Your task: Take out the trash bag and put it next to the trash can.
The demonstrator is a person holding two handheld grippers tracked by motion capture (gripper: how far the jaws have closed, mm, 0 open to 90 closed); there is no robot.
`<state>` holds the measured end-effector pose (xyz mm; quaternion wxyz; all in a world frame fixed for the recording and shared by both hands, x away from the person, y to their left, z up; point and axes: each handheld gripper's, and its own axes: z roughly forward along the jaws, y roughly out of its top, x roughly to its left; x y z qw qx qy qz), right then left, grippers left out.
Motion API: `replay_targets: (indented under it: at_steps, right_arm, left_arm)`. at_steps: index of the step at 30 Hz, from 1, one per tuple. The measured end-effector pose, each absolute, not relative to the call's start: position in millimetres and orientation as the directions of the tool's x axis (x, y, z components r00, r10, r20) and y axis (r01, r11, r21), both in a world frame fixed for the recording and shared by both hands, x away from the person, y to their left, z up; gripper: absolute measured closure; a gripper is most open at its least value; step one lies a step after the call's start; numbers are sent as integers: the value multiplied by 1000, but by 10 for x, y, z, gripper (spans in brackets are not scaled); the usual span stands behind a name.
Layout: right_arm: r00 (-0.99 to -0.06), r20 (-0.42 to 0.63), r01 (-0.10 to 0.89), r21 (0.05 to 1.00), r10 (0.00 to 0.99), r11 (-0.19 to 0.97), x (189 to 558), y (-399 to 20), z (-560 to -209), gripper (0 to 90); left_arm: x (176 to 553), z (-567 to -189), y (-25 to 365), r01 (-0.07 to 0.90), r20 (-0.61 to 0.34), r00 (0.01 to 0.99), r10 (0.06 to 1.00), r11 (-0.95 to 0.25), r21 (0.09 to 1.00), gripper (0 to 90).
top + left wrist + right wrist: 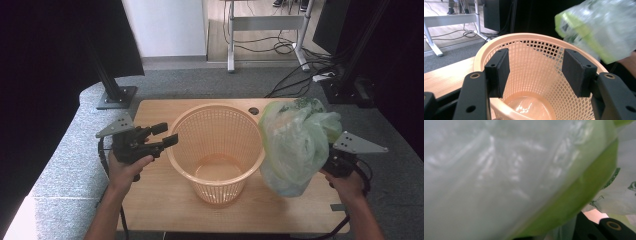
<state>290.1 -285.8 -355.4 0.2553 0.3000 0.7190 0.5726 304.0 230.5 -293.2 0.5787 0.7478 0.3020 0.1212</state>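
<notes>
Translucent green plastic bag (295, 145) hangs beside upright orange basket (216, 150).

Glossy orange plastic basket (216, 150) with open mesh walls; thin, crinkled, translucent green plastic bag (295, 145); smooth light wood table (160, 195); matt black gripper pads (499, 70)

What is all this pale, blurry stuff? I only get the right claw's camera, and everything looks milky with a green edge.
Observer: It's a plastic bag, clear with green, held up beside an orange basket.
Operator: Is anything in that basket?
Observer: No, the left claw's camera looks straight in and its bottom is bare.
Operator: Is the other claw gripping anything?
Observer: No, the left claw is open, its jaws standing at the basket's near rim.
</notes>
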Motion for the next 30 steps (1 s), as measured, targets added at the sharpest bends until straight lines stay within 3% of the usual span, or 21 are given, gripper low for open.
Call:
replay_targets:
  at_steps: [8, 14, 16, 19, 22, 24, 30]
  right_arm:
    - [-665, 53, 267, 948, 745, 171, 3148, -2800, -4099, 852]
    - [-669, 69, 289, 942, 740, 173, 3203, -2738, -4227, 816]
    - [-670, 76, 288, 943, 738, 165, 3194, -2741, -4221, 715]
    - [-652, 90, 286, 949, 753, 134, 3160, -2765, -4196, 388]
    - [-634, 108, 296, 949, 765, 111, 3093, -2815, -4167, 236]
    - [-627, 114, 300, 948, 771, 104, 3039, -2866, -4161, 190]
    - [-630, 123, 294, 952, 767, 89, 2860, -3027, -4222, 178]
  left_arm:
    - [3049, -2976, 2316, 321, -176, 785, 594, -147, 936, 394]
    - [3051, -3007, 2325, 332, -182, 779, 600, -148, 932, 390]
    - [3049, -3010, 2331, 332, -184, 780, 599, -146, 932, 389]
    - [3044, -3014, 2341, 332, -184, 779, 600, -145, 932, 387]
    - [3039, -3021, 2352, 333, -184, 777, 602, -146, 932, 385]
    - [3037, -3024, 2365, 333, -184, 776, 604, -145, 932, 385]
    - [3027, -3042, 2390, 335, -188, 772, 607, -138, 932, 385]
